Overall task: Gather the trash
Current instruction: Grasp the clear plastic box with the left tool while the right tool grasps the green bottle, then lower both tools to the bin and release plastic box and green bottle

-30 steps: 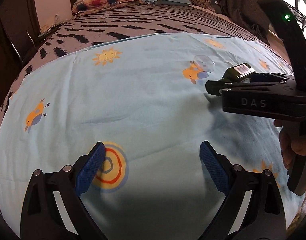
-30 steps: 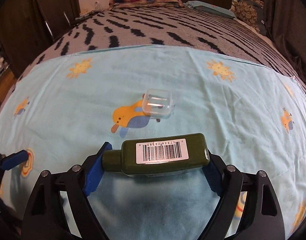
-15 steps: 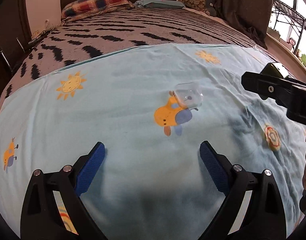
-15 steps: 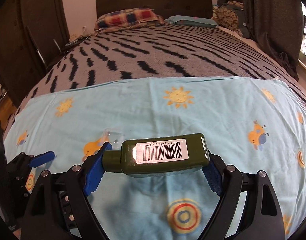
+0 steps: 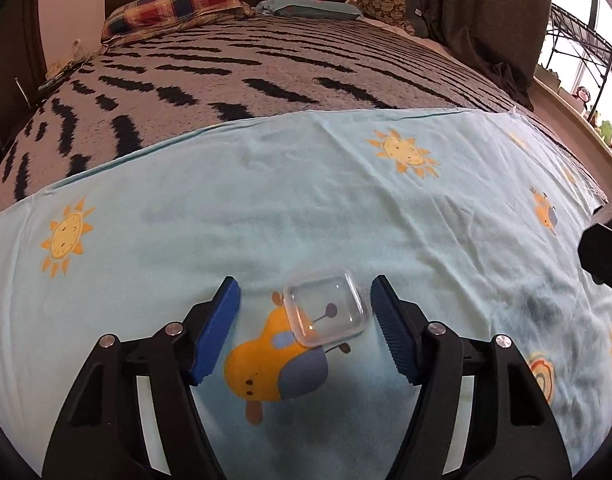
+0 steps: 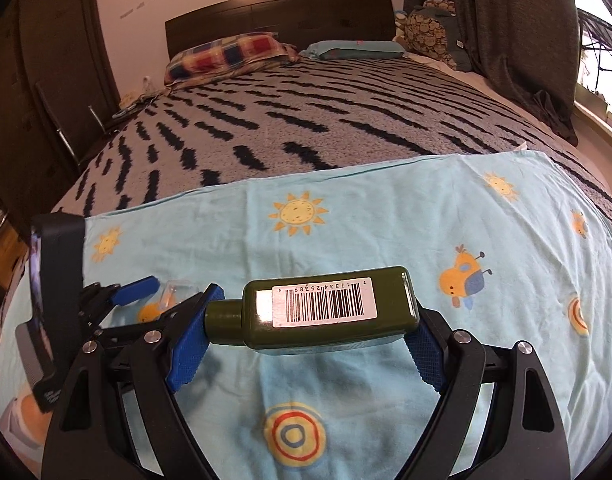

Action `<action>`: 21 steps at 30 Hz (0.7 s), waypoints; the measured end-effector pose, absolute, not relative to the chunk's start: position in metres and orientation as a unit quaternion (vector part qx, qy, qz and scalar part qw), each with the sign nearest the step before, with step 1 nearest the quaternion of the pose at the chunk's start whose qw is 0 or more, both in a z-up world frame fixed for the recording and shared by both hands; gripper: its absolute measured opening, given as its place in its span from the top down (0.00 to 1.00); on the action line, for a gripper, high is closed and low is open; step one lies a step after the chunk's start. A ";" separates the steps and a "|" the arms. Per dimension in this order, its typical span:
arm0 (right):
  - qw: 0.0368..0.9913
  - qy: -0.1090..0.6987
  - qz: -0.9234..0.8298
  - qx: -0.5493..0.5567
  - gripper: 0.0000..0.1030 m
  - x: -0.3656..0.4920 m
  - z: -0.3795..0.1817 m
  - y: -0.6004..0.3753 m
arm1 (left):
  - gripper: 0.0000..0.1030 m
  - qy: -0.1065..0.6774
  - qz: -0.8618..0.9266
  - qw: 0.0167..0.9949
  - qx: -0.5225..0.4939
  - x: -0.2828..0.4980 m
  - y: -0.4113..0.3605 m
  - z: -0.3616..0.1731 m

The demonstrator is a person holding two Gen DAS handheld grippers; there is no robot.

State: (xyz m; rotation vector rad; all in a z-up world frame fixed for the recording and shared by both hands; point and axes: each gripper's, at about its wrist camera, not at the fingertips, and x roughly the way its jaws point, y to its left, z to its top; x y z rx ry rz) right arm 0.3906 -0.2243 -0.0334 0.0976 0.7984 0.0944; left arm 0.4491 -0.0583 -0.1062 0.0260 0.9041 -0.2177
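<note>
the left gripper (image 5: 306,320) points down at the light blue printed sheet (image 5: 266,208), its jaws about half apart and closing, with the small clear plastic box (image 5: 326,310) lying on the sheet between them. the box sits nearer the right-hand blue pad, with a thin gap on that side, and well clear of the left-hand pad; neither pad presses on it. it lies partly over a printed orange bird. the right gripper (image 6: 306,322) has its jaws set wide and clamped on a dark green bottle (image 6: 330,308), held crosswise: the cap end is against the left-hand pad, the base against the right-hand pad, the barcode label facing up. the bottle hangs clear above the sheet. in the right wrist view, the left gripper (image 6: 146,300) shows to the left of the jaws, with the clear box (image 6: 174,292) just beside the bottle's cap end.
</note>
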 end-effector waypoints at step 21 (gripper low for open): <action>0.923 0.371 0.076 0.072 0.17 0.277 0.000 -0.235 | 0.62 0.416 -0.132 0.899 0.038 0.305 -0.040 -0.057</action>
